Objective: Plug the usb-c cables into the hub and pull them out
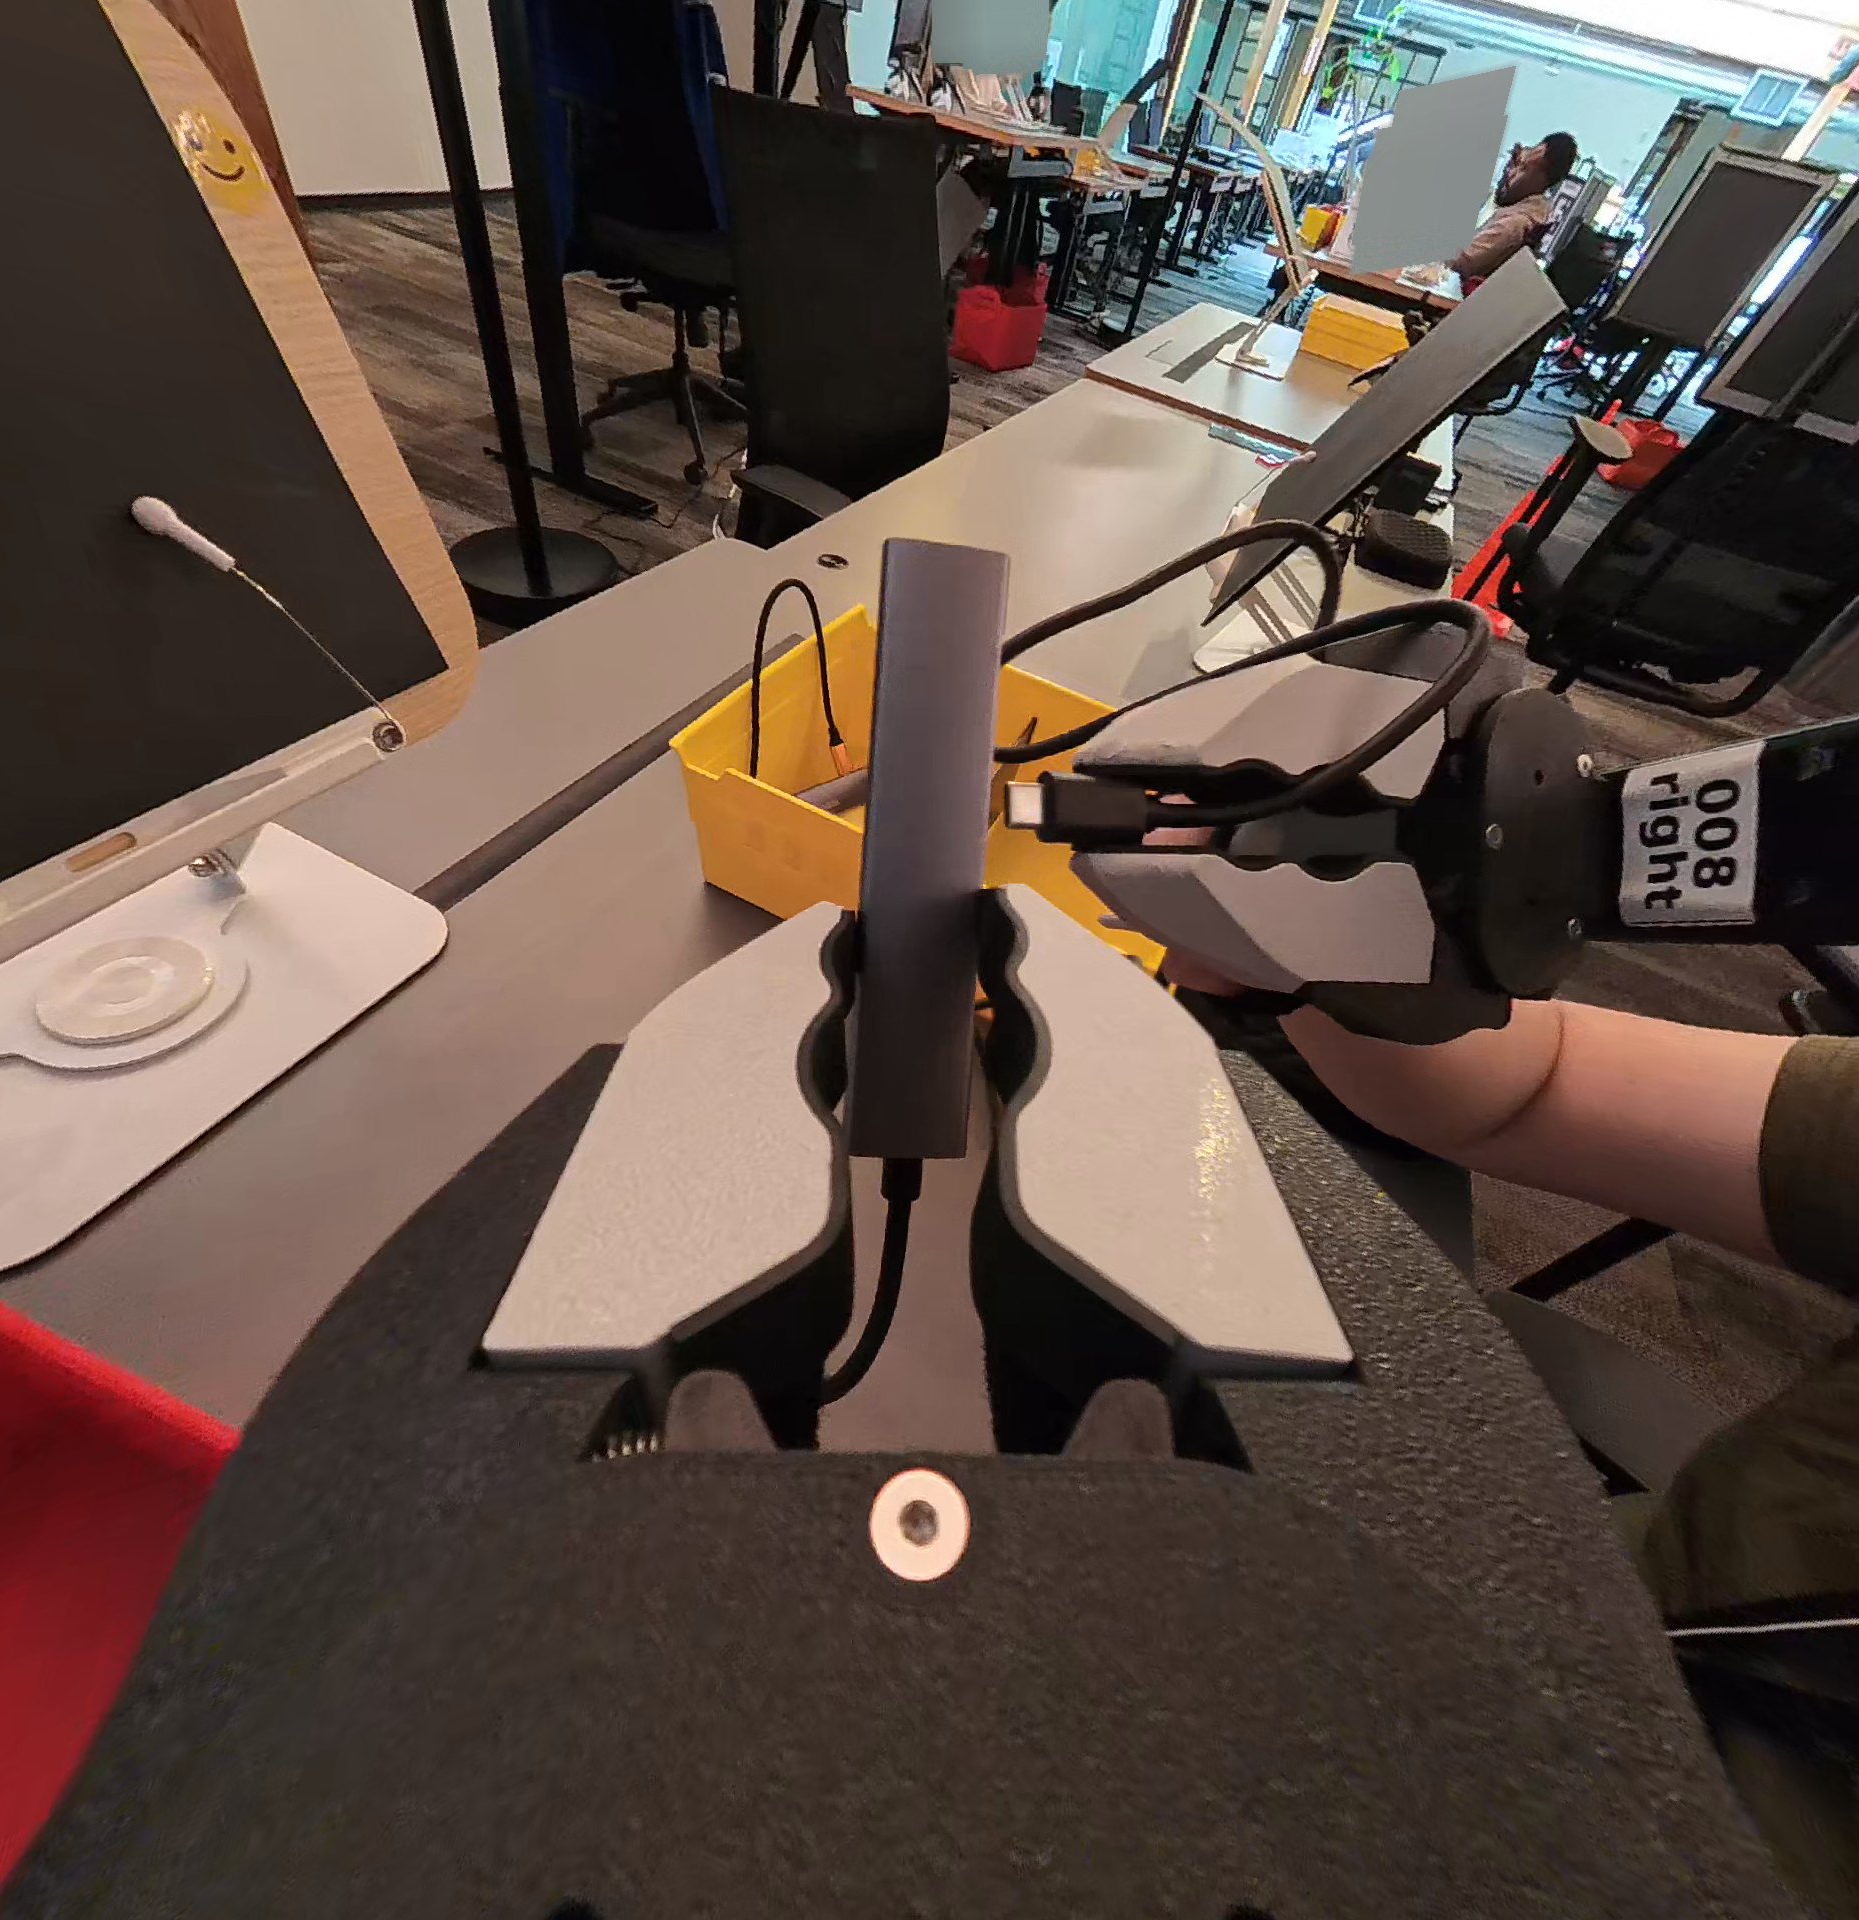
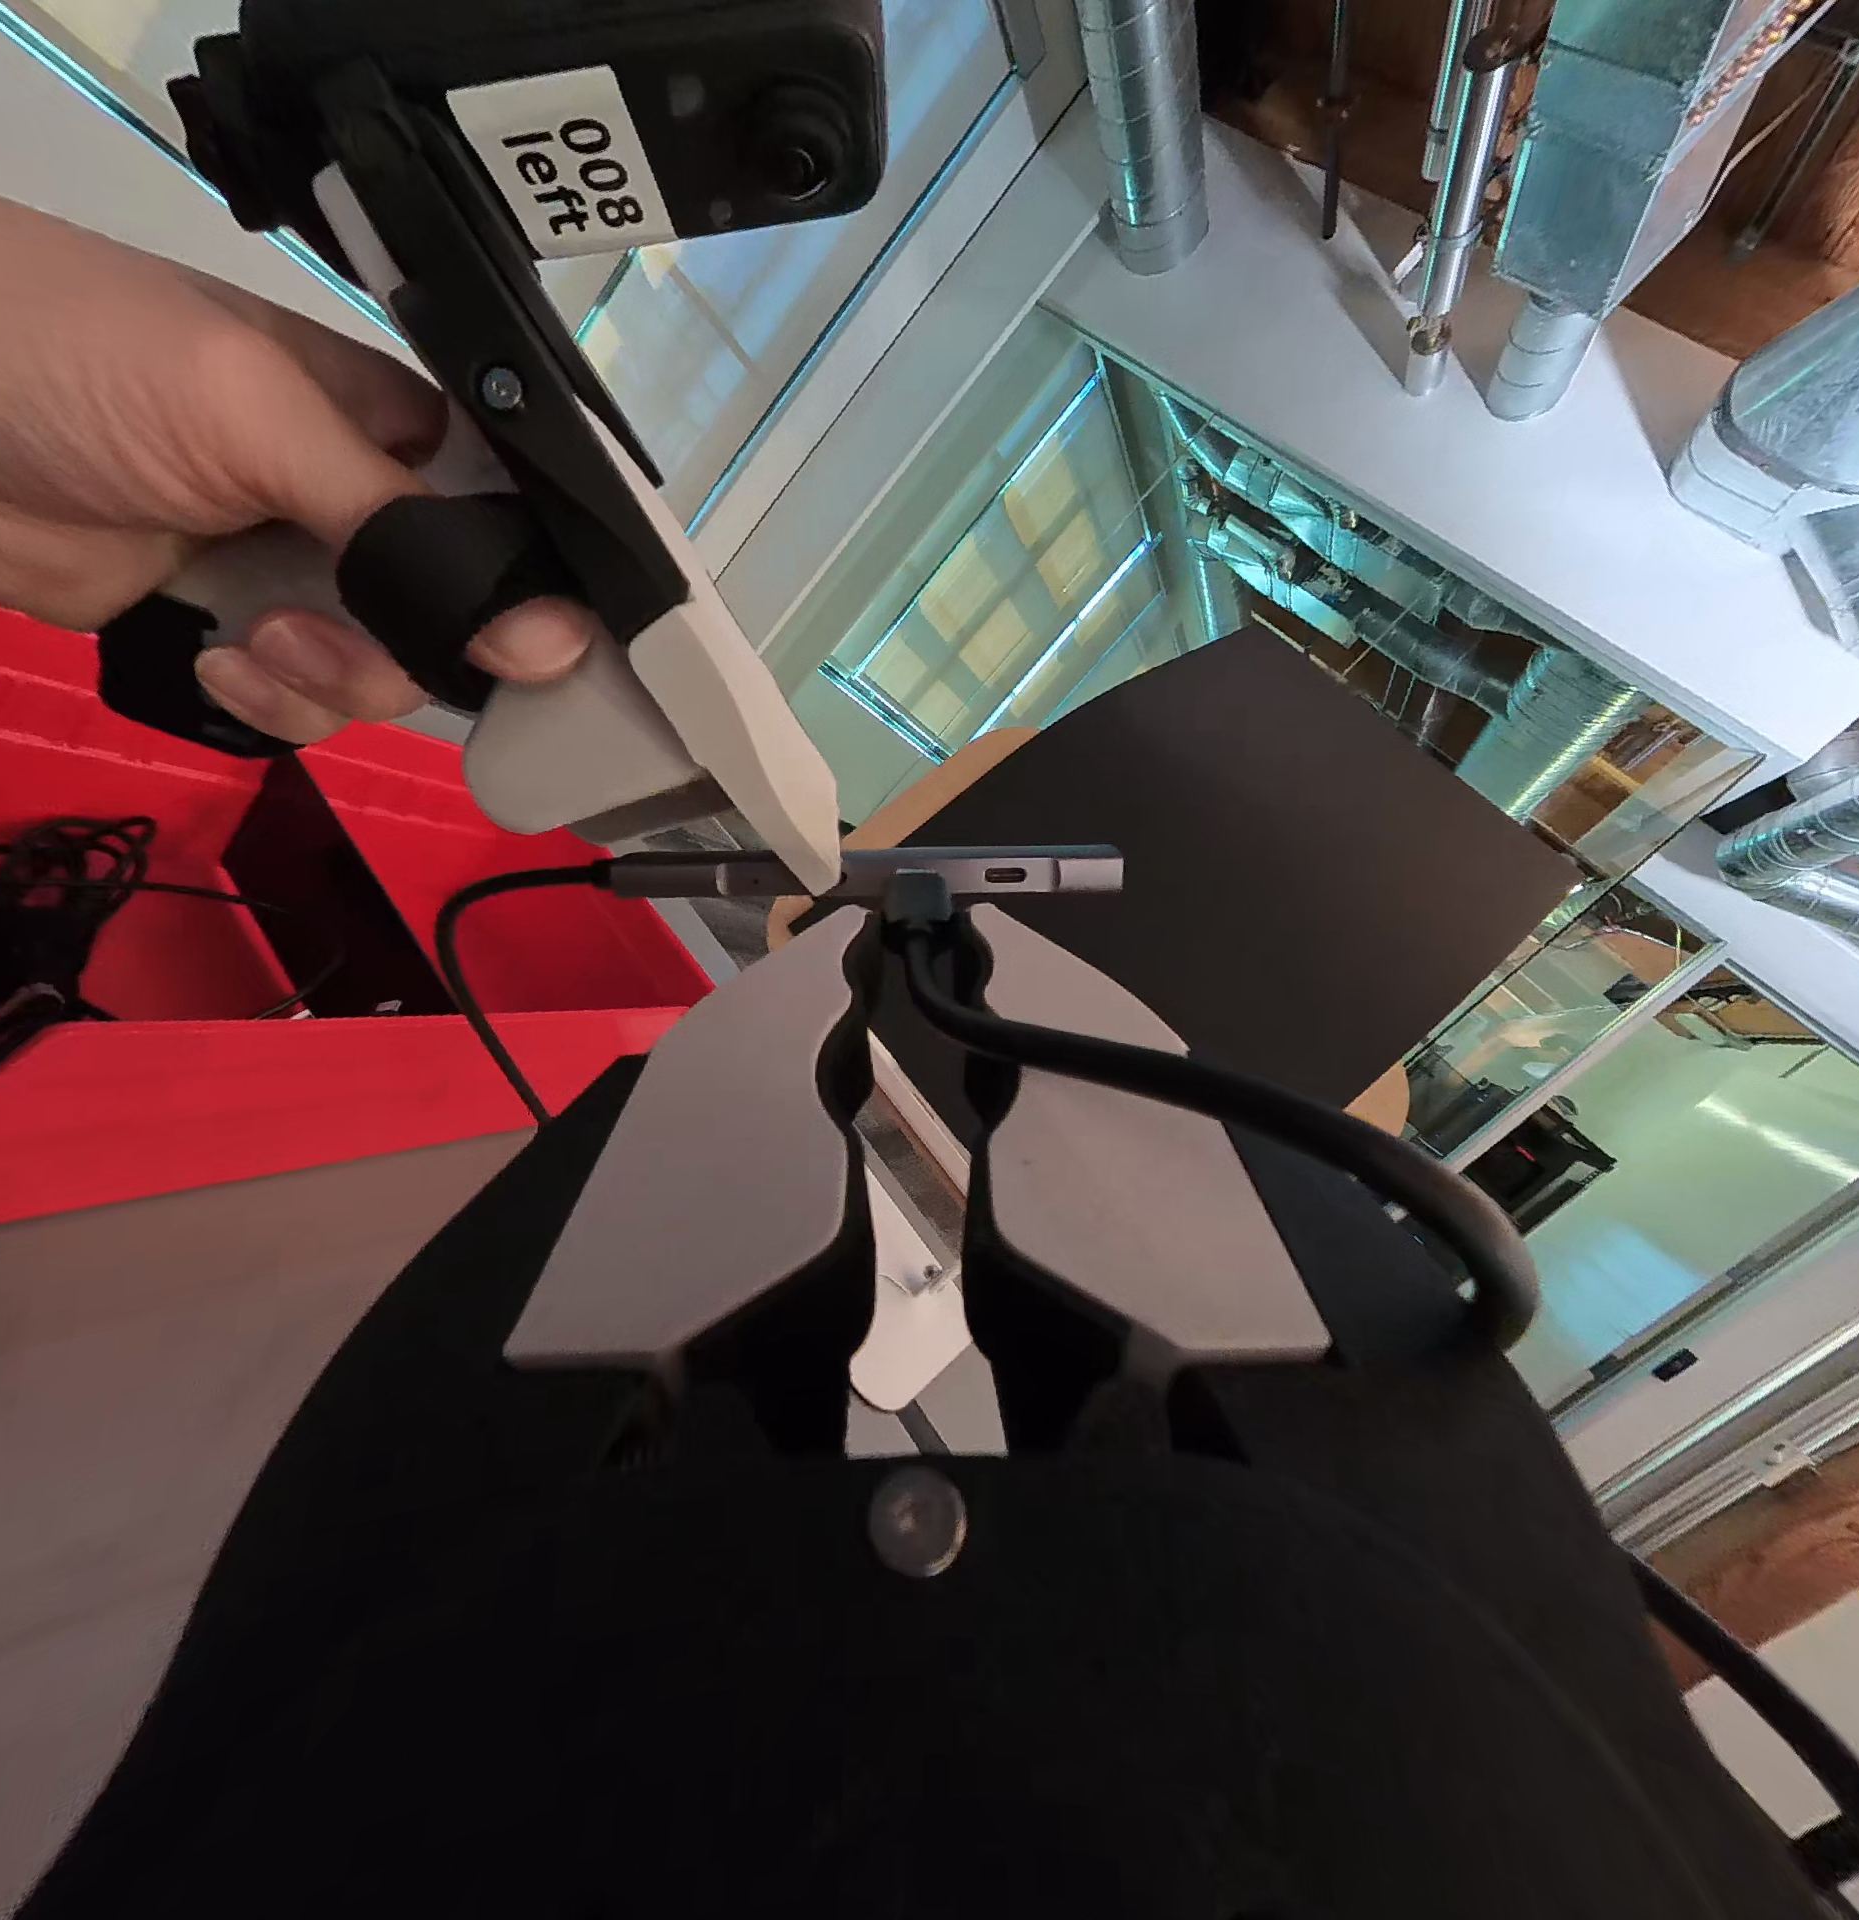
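Steadying the grey hub (image 1: 930, 831) upright, the left tool (image 1: 920, 977) is clamping it while, at three o'clock, the right tool (image 1: 1086, 821) is pinching a USB-C plug (image 1: 1070, 808), aiming it at a side port.

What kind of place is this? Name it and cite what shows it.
Likely an open-plan office or lab: rows of desks with monitors, office chairs, and exposed ducts overhead. On the near desk, the left gripper holds a hub.

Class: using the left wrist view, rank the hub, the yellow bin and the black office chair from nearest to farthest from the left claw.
1. Hub: clamped in the left claw.
2. Yellow bin: on the desk just behind it.
3. Black office chair: beyond the desk's far edge.
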Action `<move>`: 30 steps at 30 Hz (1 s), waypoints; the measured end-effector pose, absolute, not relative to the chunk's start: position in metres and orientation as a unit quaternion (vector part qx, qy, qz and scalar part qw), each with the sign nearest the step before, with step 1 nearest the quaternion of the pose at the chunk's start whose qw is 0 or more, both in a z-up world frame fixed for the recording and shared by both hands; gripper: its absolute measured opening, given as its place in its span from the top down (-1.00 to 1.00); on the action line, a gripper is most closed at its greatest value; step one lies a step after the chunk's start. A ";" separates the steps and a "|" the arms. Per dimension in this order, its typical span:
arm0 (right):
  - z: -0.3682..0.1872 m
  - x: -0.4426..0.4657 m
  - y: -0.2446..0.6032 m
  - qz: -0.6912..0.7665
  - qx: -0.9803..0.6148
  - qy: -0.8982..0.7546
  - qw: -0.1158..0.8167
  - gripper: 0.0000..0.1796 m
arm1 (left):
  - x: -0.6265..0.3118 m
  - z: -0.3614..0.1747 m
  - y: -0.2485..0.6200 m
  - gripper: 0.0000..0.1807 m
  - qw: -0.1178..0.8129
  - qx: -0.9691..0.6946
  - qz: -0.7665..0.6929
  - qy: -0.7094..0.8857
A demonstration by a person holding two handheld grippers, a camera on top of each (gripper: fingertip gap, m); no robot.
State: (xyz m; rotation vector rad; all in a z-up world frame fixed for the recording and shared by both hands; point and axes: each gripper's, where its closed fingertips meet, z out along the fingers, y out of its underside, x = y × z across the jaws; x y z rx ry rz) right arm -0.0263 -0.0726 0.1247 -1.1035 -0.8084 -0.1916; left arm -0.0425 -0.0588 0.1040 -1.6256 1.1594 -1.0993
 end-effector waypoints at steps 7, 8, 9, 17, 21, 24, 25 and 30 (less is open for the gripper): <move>0.127 -0.024 -0.073 -0.085 -0.510 -0.372 0.770 0.85 | -0.041 0.105 -0.061 0.76 0.417 -0.644 -0.443 0.464; 0.126 -0.025 -0.073 -0.084 -0.512 -0.376 0.768 0.85 | -0.041 0.105 -0.062 0.76 0.416 -0.644 -0.444 0.463; 0.125 -0.025 -0.072 -0.087 -0.513 -0.378 0.766 0.85 | -0.040 0.105 -0.062 0.76 0.415 -0.645 -0.445 0.462; 0.121 -0.026 -0.070 -0.134 -0.511 -0.388 0.755 0.85 | -0.040 0.100 -0.060 0.76 0.437 -0.644 -0.391 0.490; 0.117 -0.028 -0.068 -0.129 -0.515 -0.396 0.749 0.85 | -0.040 0.095 -0.059 0.76 0.457 -0.636 -0.338 0.521; 0.115 -0.031 -0.071 -0.138 -0.503 -0.420 0.743 0.85 | -0.042 0.088 -0.060 0.76 0.461 -0.632 -0.301 0.545; 0.115 -0.032 -0.072 -0.142 -0.496 -0.428 0.742 0.85 | -0.042 0.087 -0.060 0.76 0.460 -0.631 -0.299 0.548; 0.120 -0.035 -0.079 -0.143 -0.466 -0.434 0.758 0.85 | -0.046 0.092 -0.067 0.76 0.454 -0.620 -0.330 0.548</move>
